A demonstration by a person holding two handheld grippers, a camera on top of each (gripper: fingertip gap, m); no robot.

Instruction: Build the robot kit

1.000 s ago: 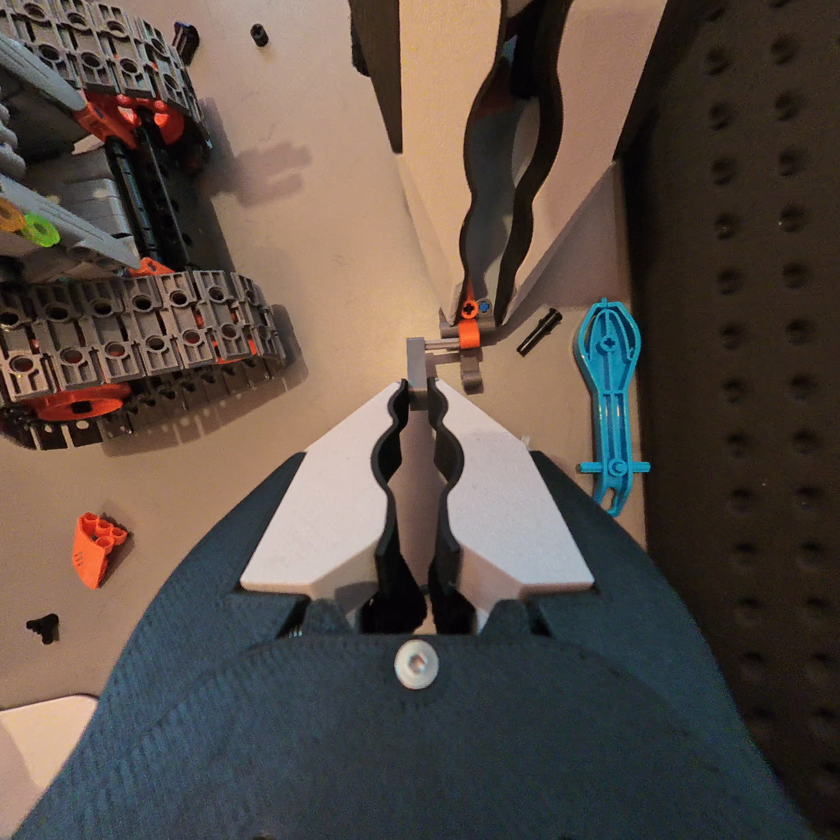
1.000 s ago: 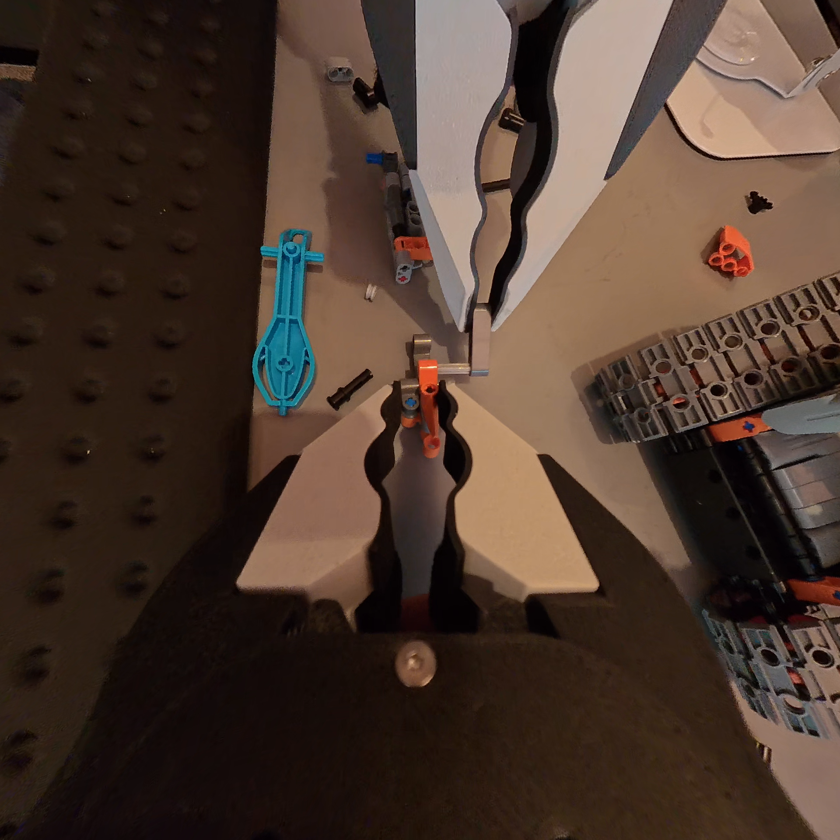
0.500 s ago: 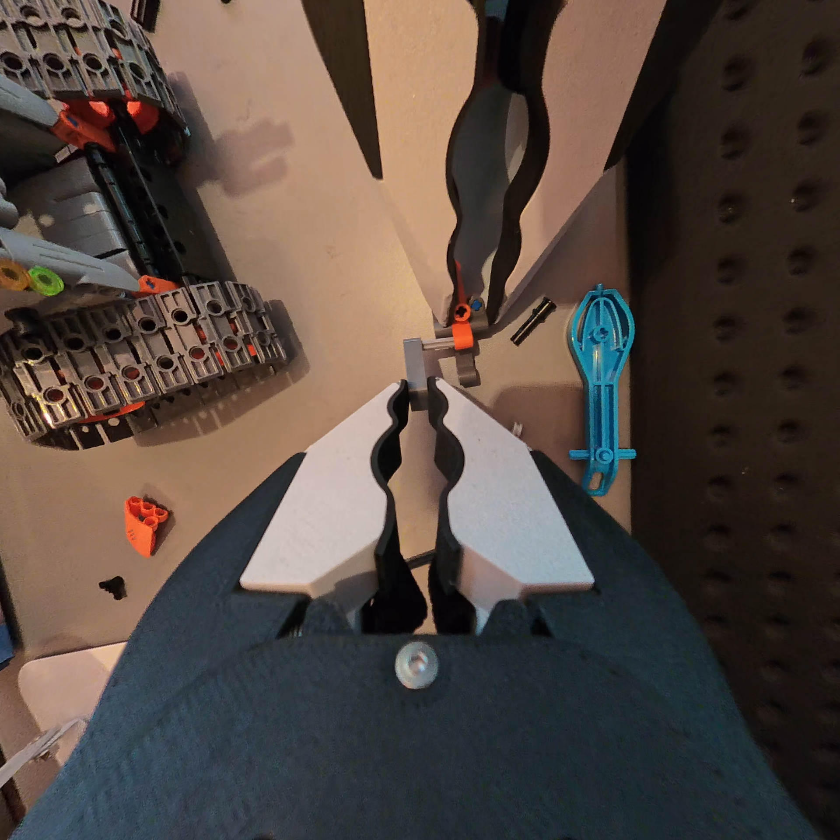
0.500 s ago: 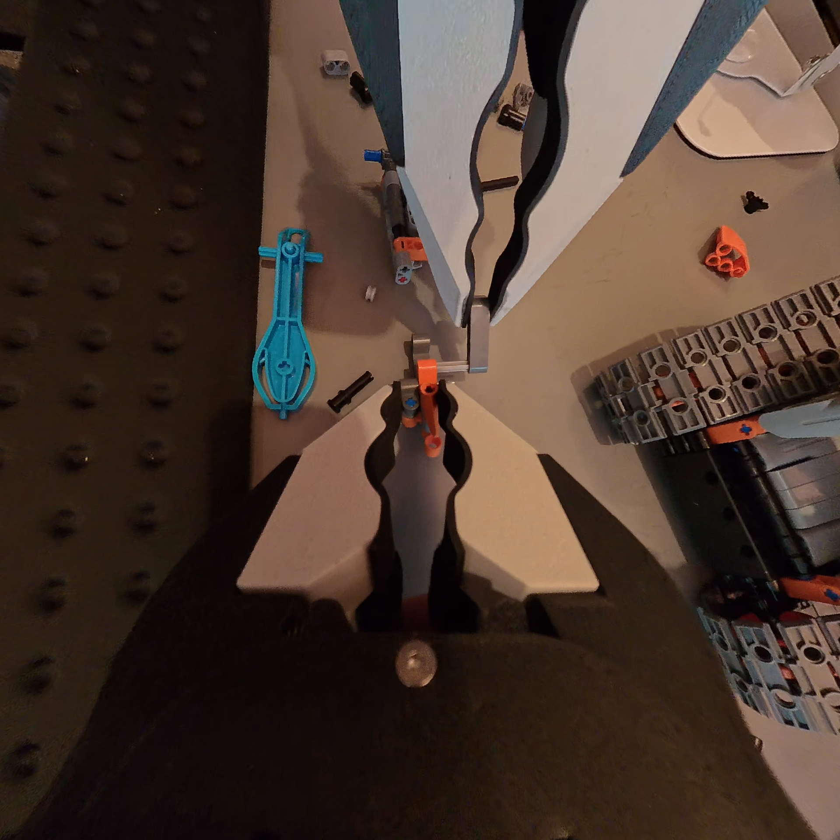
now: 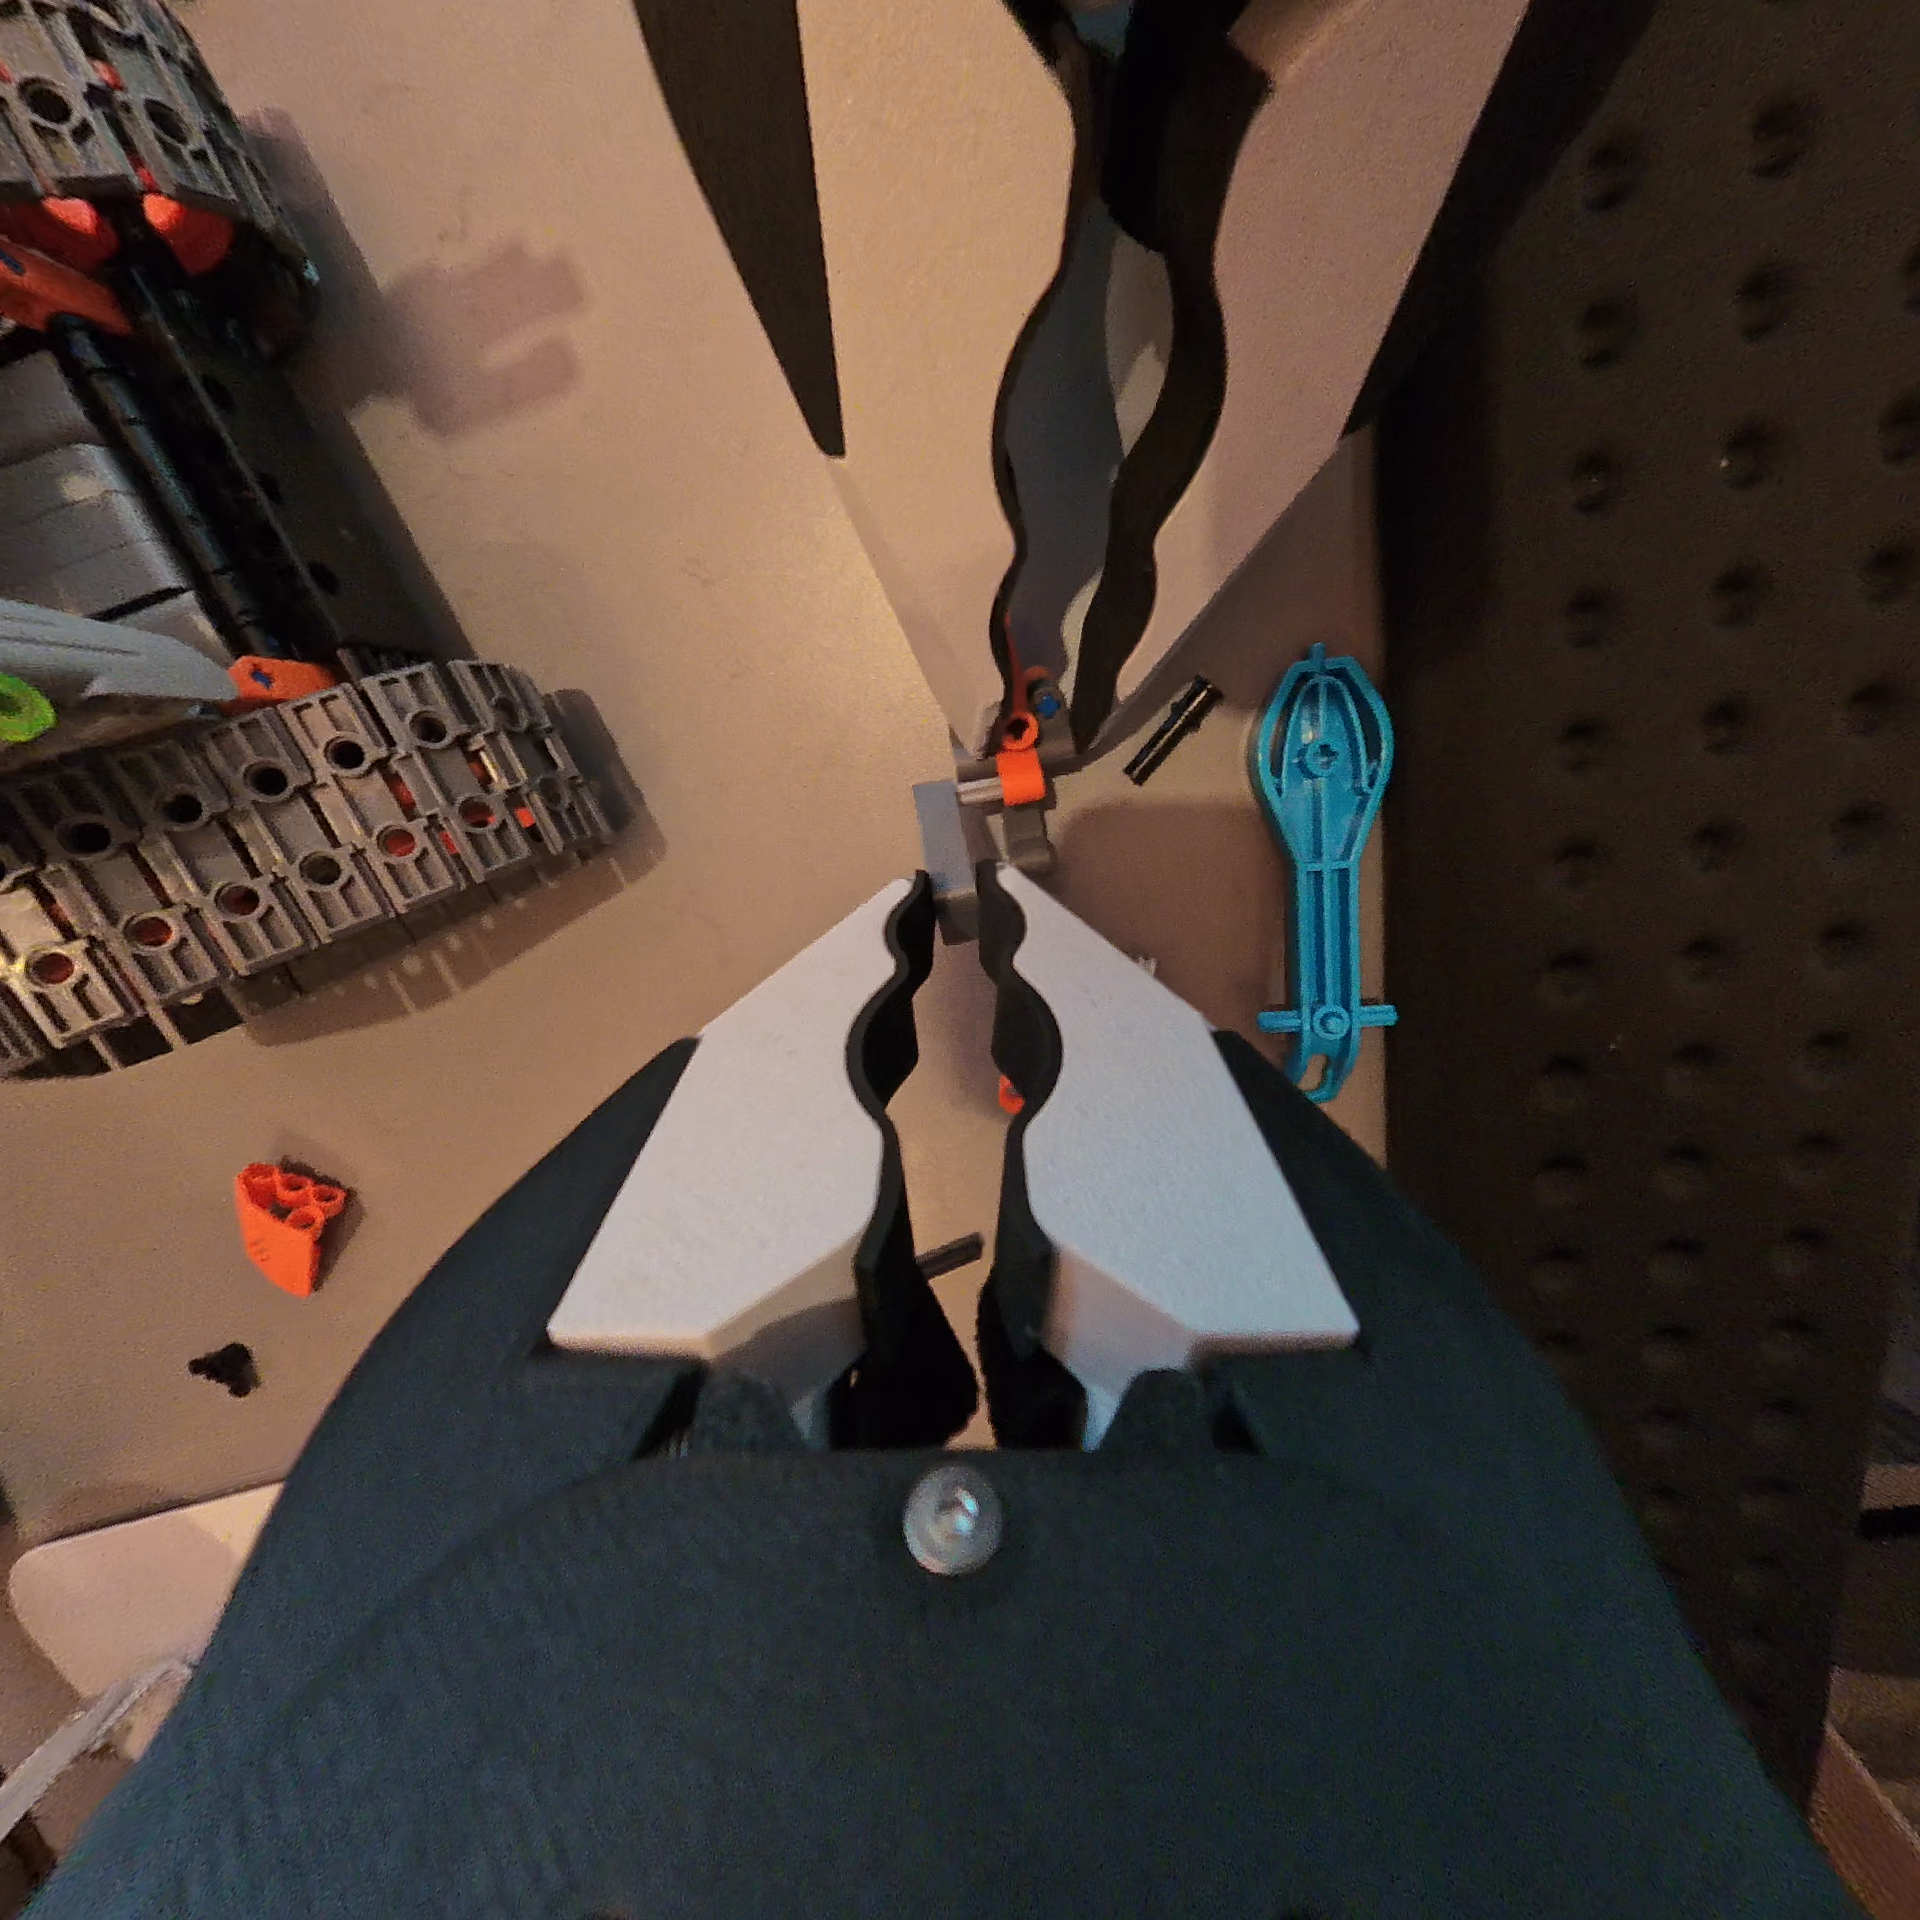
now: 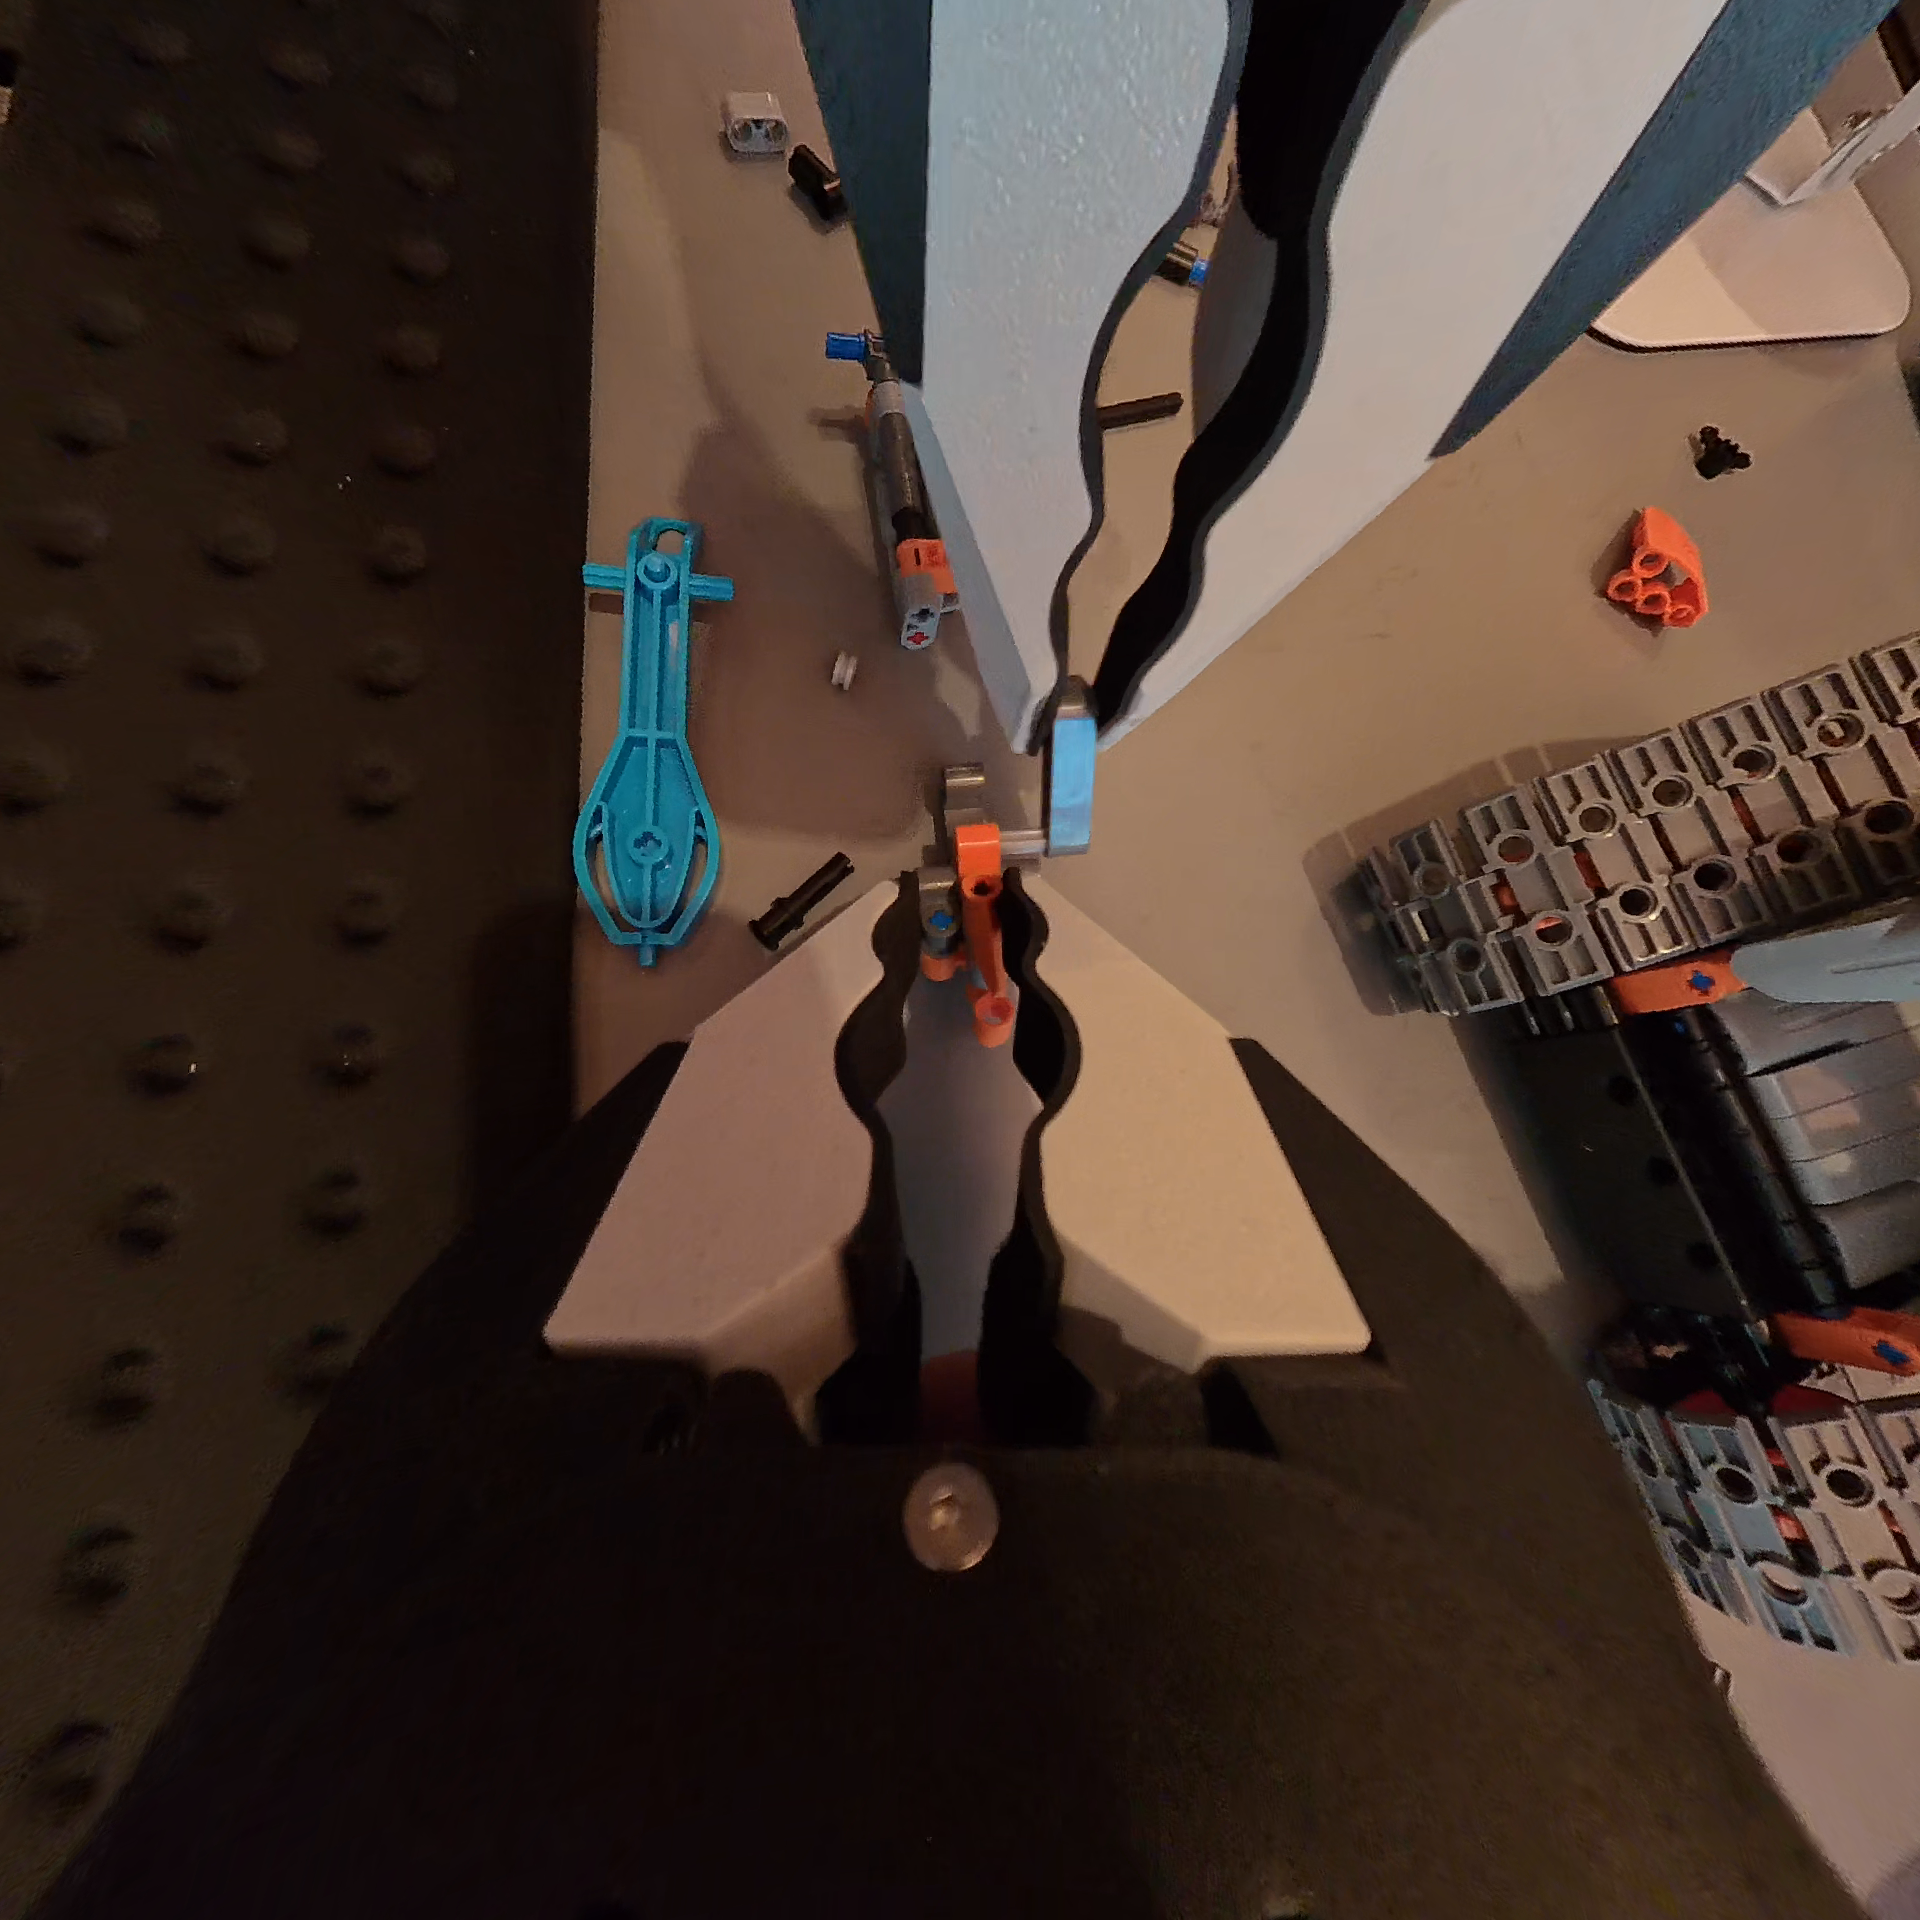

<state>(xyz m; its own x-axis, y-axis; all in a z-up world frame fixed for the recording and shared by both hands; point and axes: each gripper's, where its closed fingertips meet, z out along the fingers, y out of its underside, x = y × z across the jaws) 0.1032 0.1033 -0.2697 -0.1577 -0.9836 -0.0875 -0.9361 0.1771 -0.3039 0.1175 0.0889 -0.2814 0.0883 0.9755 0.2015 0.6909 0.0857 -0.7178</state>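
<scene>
A small grey and orange toy-brick assembly is held in the air between my two grippers, above a beige table. My left gripper is shut on its grey beam. My right gripper is shut on the orange and grey end. In the left wrist view the right gripper comes in from the top. In the right wrist view the left gripper comes in from the top and pinches the grey beam.
A tracked toy vehicle stands to one side. A blue brick-separator tool and a black pin lie by a dark studded mat. An orange connector, a grey rod assembly and small pins lie loose. Both grippers' tips are close together, under 4 cm apart. From either gripper's tips it is about 20 centimeters to the orange connector. It turns up in the right wrist view as well.
Both grippers have risen a little with the assembly between them; the table parts look smaller and have shifted. Their grips are unchanged.
</scene>
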